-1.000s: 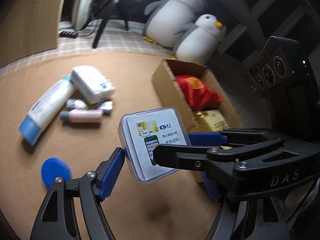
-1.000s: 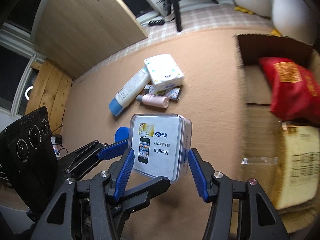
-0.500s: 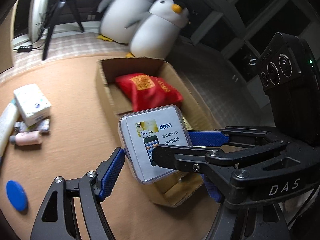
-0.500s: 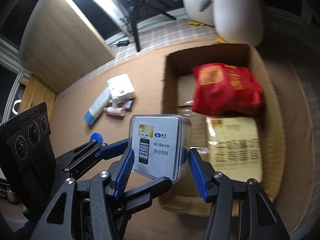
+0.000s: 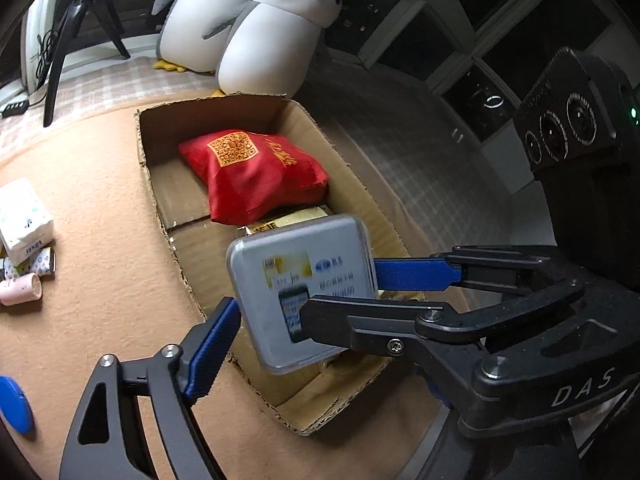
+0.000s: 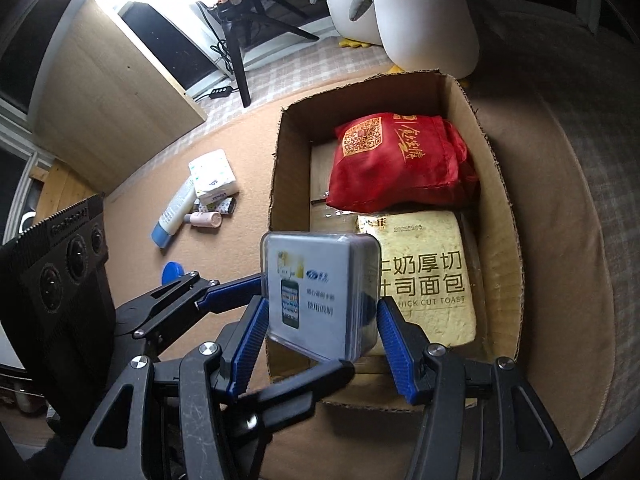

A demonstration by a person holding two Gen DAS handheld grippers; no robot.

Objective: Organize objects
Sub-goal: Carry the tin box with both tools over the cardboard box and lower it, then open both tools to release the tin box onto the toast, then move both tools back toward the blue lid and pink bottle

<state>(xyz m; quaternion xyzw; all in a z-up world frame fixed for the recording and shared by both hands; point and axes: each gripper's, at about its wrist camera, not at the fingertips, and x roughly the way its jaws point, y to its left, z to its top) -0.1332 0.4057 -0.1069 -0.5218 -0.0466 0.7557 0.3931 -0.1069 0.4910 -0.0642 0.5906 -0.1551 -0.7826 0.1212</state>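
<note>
A clear plastic case with a phone-picture card (image 5: 300, 292) is held between both grippers above the near end of an open cardboard box (image 5: 160, 204). My left gripper (image 5: 304, 300) is shut on its sides. My right gripper (image 6: 320, 324) is also shut on the case (image 6: 316, 292). The box (image 6: 280, 184) holds a red pouch (image 6: 396, 160) at the far end and a pack of thick cut toast (image 6: 432, 280) nearer me.
On the tan mat to the left lie a tissue pack (image 6: 212, 176), a white tube (image 6: 172, 216), a small pink bottle (image 6: 206, 220) and a blue disc (image 5: 14, 404). Two plush penguins (image 5: 272, 32) sit behind the box. A tripod and wooden panel stand far left.
Both grippers have carried the case to the right, from over the mat to above the near end of the box. The case now tilts and hangs lower toward the box.
</note>
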